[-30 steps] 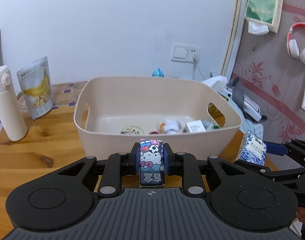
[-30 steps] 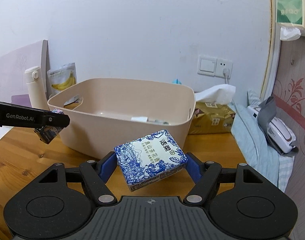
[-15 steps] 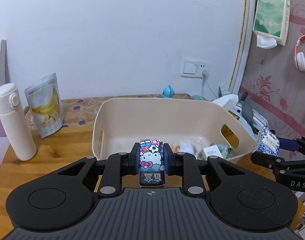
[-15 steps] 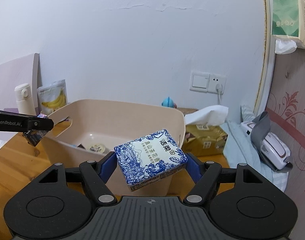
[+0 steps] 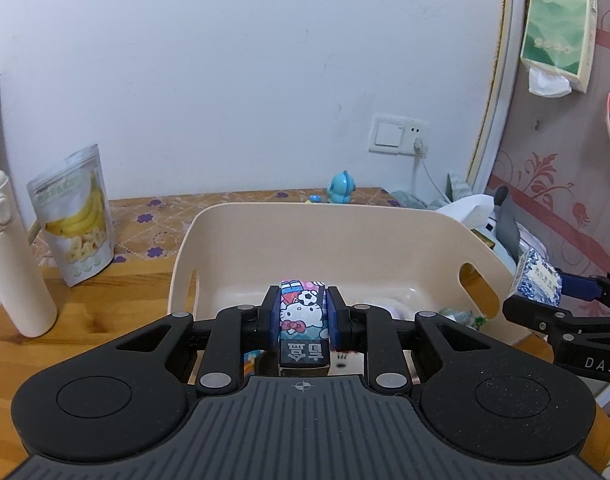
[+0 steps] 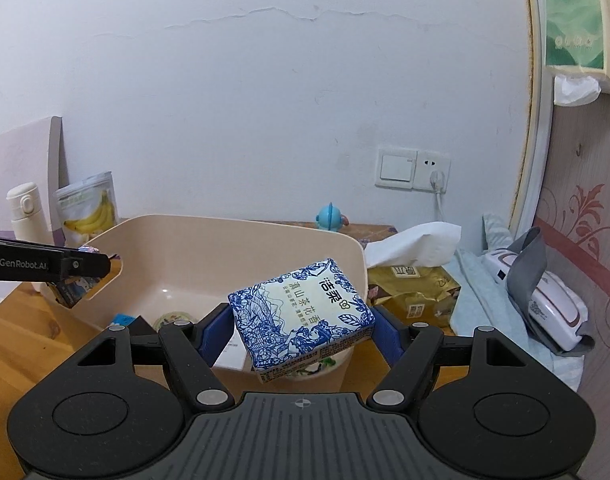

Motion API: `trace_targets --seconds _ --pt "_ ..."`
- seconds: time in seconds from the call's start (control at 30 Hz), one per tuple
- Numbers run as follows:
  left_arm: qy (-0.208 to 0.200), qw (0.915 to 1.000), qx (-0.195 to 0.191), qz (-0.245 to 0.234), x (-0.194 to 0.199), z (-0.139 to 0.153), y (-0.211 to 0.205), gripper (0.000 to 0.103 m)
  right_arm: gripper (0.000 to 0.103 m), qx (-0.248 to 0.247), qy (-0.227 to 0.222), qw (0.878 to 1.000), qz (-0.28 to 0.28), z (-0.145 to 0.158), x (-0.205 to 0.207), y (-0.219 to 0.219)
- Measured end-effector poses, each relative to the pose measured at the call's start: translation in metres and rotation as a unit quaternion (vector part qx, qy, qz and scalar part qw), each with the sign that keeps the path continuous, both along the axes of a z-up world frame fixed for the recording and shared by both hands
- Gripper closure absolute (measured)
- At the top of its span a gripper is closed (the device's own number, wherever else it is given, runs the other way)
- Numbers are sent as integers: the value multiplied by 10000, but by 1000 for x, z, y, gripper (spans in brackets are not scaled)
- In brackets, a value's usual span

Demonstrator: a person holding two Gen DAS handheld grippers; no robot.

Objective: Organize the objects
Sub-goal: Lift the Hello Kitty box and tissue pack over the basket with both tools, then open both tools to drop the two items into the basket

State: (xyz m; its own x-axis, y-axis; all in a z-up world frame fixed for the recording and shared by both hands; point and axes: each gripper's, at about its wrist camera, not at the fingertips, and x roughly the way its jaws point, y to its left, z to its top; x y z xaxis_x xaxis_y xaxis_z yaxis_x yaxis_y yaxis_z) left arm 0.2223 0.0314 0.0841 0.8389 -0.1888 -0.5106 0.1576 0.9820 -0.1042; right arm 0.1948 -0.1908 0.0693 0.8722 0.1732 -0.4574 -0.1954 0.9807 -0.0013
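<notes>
Left gripper (image 5: 302, 314): jaws closed tight on a small cartoon-printed carton (image 5: 303, 320), which stands upright between the blue pads, its top edge rising just past the fingertips and its dark lower label facing the camera. The gripper holds the carton in the air above the near part of the beige bin (image 5: 265, 224). In the right wrist view this carton (image 6: 75, 284) shows at the bin's left handle cut-out, clamped under the left gripper's black finger.

Right gripper (image 6: 301, 320): jaws set wide and clamped on a blue-and-white tissue pack (image 6: 301, 316), gripped at its two short ends. The pack is tilted, near corner low, printed face toward the camera. It hangs above the bin's near right rim (image 6: 357, 248). From the left wrist view the same pack (image 5: 539, 280) sits just outside the bin's right wall, beside the handle slot.

Bin contents: several small items lie on the floor, partly hidden by the grippers; they cannot be identified.

Surroundings: the bin rests on a wooden table (image 5: 117, 300). A white bottle (image 5: 13, 256) and a banana snack pouch (image 5: 75, 216) stand well apart to its left.
</notes>
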Motion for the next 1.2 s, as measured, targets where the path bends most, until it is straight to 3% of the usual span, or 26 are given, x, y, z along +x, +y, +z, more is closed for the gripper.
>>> trace_targets --seconds 0.37,0.87,1.2 --pt "19 9999 131 -76 31 -3 -10 80 31 30 44 10000 29 -4 26 3" --pt "636 9976 262 -113 66 -36 -28 80 31 -125 406 9988 230 -18 48 17" --pt "920 9945 464 -163 65 -41 -33 80 29 -272 575 9975 303 -22 48 24"
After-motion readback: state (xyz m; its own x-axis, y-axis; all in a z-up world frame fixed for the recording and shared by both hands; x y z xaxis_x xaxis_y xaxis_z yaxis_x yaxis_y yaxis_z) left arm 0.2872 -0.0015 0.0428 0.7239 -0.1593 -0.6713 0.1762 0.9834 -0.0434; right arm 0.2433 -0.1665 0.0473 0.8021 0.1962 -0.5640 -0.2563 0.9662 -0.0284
